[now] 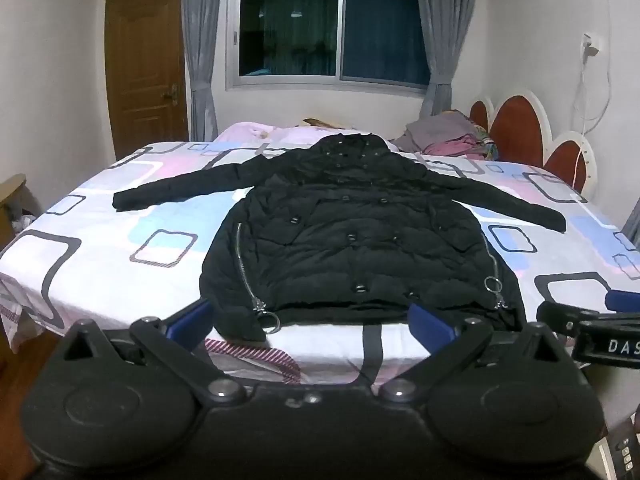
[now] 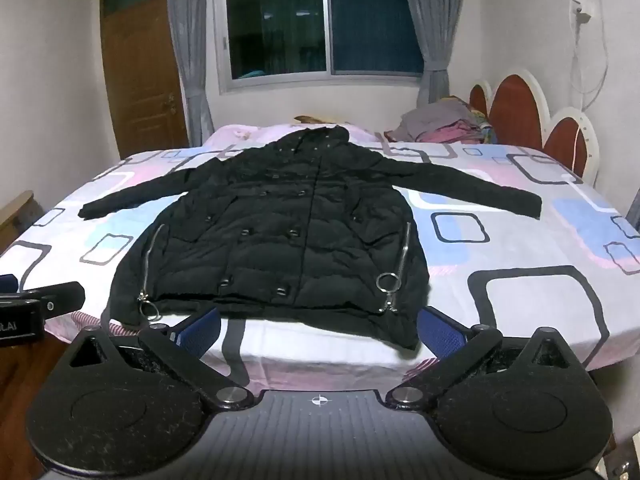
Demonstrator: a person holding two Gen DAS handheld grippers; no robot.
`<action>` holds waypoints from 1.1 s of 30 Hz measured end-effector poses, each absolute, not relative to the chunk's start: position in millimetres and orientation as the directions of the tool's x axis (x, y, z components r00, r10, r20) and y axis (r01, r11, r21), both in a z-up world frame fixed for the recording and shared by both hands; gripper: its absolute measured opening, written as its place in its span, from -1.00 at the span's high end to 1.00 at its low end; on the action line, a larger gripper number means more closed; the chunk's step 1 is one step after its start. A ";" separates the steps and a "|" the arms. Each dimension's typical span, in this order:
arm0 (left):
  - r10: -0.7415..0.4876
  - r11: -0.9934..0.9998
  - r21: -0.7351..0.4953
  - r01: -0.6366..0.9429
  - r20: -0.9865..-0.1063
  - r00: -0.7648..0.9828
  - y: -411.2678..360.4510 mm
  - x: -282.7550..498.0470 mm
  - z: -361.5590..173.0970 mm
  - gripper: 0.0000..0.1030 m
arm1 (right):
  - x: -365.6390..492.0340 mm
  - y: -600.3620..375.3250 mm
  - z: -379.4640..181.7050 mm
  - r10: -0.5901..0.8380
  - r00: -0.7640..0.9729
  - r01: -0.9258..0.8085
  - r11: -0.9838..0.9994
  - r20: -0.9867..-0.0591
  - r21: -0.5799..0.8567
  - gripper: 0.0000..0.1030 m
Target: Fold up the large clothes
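**Both grippers poised at the hem, jaws wide**

Left gripper (image 1: 310,322) and right gripper (image 2: 318,326) are held side by side at the near bed (image 1: 100,248) edge, tilted downward; jaws of each fully spread, gripping nothing; black padded coat (image 1: 352,240) lies flat, front up, sleeves outstretched, hem nearest the grippers.

Cool indoor light is falling evenly over the bed (image 1: 120,248); the window (image 1: 328,28) is showing night-dark panes with a reflected lamp. Fisheye bending is curving edges, corners darkening.
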State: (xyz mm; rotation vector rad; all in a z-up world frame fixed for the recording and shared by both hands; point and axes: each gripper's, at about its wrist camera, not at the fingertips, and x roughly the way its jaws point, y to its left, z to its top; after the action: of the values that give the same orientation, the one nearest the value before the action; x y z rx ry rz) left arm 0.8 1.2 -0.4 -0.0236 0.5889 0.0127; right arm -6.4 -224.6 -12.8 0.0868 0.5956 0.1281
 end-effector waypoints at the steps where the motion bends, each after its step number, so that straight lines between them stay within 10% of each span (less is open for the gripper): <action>1: 0.014 1.000 0.004 -0.014 -0.545 0.839 -0.6 -0.2 -0.5 -1.00 | -6.7 -224.8 -12.7 0.145 0.823 -0.095 0.988 -0.550 0.119 -1.00; 33: 0.005 1.000 0.000 -0.006 -0.542 0.840 1.2 4.5 4.9 -1.00 | 0.7 -226.2 -9.5 0.142 0.829 -0.093 0.989 -0.540 0.118 -1.00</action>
State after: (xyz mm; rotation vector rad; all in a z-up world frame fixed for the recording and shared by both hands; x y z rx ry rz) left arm 4.5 1.2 4.9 -0.0016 0.5726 0.0056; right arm 0.7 -226.2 -9.5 0.0877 0.5799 0.1246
